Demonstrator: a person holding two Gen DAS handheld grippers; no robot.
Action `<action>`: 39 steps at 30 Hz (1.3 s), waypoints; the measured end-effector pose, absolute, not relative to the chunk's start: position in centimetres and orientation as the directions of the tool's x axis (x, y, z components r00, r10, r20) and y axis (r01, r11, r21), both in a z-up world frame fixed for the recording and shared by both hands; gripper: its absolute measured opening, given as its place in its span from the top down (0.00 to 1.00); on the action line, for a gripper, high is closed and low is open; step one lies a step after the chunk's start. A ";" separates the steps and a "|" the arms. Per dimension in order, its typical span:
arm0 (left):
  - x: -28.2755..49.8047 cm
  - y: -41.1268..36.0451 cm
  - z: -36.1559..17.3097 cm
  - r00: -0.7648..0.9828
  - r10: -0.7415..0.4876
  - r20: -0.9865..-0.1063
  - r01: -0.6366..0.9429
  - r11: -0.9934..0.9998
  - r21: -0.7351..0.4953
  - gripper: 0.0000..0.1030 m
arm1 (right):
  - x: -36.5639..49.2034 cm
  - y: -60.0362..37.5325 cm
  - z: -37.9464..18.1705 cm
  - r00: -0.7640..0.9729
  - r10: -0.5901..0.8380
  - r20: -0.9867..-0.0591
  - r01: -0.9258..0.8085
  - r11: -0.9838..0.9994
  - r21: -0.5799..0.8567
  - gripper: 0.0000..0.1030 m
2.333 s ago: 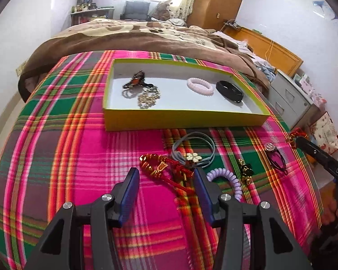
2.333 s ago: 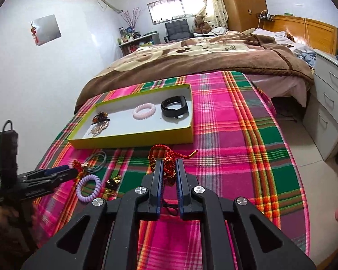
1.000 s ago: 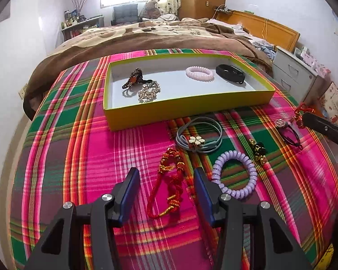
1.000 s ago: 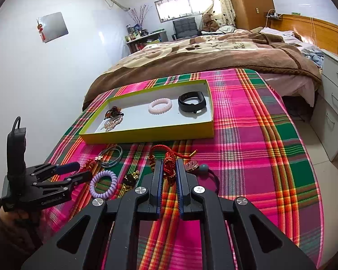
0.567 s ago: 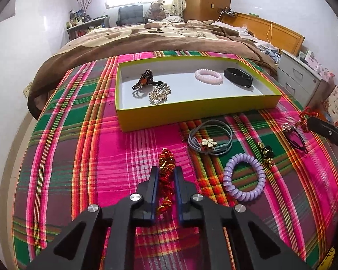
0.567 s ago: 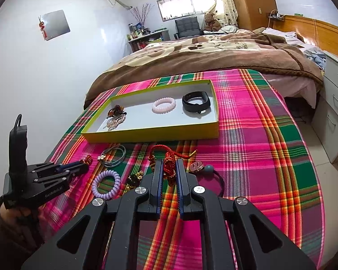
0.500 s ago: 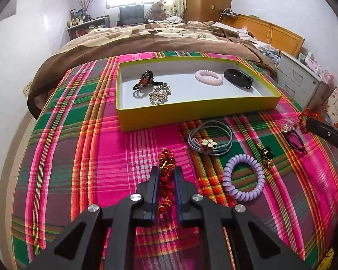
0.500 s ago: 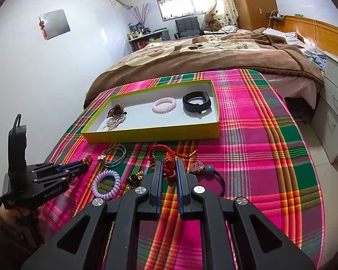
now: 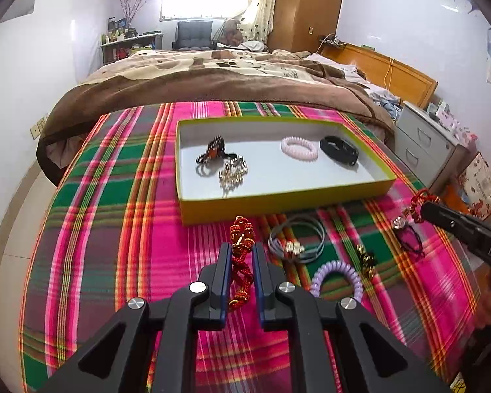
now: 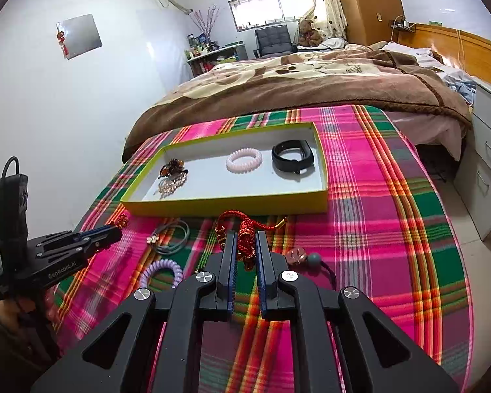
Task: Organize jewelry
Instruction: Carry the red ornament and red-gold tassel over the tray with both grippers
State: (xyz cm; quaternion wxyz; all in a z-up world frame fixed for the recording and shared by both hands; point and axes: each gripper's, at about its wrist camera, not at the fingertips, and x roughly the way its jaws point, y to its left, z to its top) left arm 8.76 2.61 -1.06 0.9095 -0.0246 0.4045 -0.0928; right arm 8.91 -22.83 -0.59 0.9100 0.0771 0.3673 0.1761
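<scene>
Left wrist view: the left claw (image 9: 241,263) is clamped on a red cord charm (image 9: 242,255), near the bed's front edge, just before the tray (image 9: 278,201). Soft and light, the charm should droop; gripping mid-cord seems sound.

Right wrist view: the right claw (image 10: 245,249) is pinched shut on another red charm (image 10: 245,229), near the tray's front wall. Its loose tassel may snag, so a hold at the knot suits it.

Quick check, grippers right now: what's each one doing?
Left gripper: shut on a red beaded cord bracelet.
Right gripper: shut on a red knotted cord.
</scene>
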 end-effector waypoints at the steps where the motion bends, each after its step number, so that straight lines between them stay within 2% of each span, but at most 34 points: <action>1: 8.9 2.6 -0.9 0.659 -0.190 -0.728 0.148 0.981 -0.122 0.88 | 9.0 -22.8 -0.5 0.668 0.377 -0.641 -0.263 0.926 0.270 0.90; 18: 16.2 2.0 2.1 0.666 -0.275 -0.693 0.177 0.961 -0.211 0.88 | 14.5 -20.8 0.5 0.663 0.344 -0.665 -0.257 0.939 0.230 0.90; 29: 23.1 0.7 0.5 0.620 -0.293 -0.728 0.185 0.956 -0.227 0.88 | 19.2 -19.7 -1.4 0.627 0.303 -0.717 -0.240 0.952 0.192 0.90; 39: 25.6 0.4 -2.1 0.581 -0.273 -0.766 0.159 0.962 -0.223 0.88 | 21.0 -19.9 -3.1 0.601 0.274 -0.751 -0.224 0.959 0.171 0.90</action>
